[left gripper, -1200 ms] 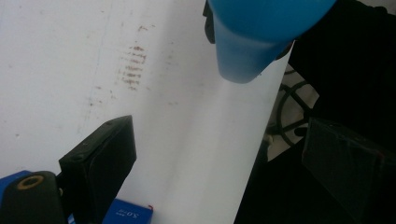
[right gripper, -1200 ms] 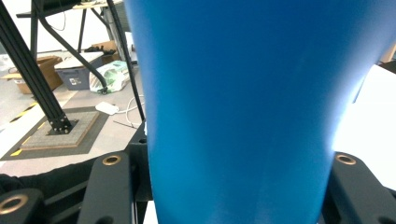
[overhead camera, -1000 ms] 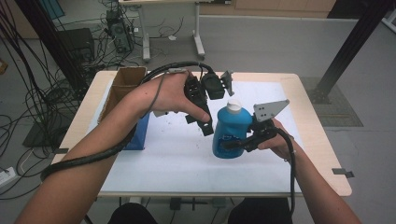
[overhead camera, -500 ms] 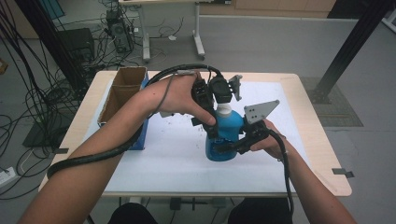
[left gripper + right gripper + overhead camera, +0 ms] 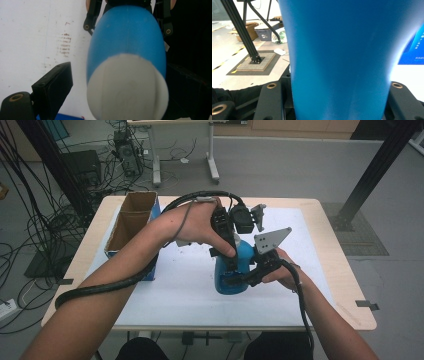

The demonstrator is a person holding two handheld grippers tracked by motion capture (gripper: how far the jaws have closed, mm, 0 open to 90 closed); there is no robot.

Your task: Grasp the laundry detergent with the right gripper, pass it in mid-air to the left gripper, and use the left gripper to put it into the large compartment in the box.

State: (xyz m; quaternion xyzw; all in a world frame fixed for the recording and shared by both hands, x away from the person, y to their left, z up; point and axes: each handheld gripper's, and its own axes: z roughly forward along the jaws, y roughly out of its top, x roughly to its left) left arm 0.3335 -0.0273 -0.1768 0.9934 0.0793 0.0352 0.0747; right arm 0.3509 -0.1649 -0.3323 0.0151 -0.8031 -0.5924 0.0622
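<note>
Two hands work on one big blue plastic bottle (image 5: 235, 270) with a round white cap (image 5: 127, 87); the bottle stands upright on the white sheet (image 5: 175, 285) that covers the pale wooden tabletop (image 5: 345, 285), near the middle and a bit toward the person; the right hand-held gripper (image 5: 240, 279) comes in from the side, low down, and its two black jaws are pressed on the bottle's body, one on each side, so it has a tight hold; in the right gripper view the blue body (image 5: 342, 60) sits close up between those jaws; the left hand-held gripper (image 5: 231, 251) comes down from above, over the top of the bottle; in the left gripper view the white cap sits between its jaws, with a clear gap of white sheet showing beside one jaw, so it is open and not holding the cap; an open brown cardboard box (image 5: 131, 220) with a blue side stands at the left edge of the tabletop, well apart from the bottle.
</note>
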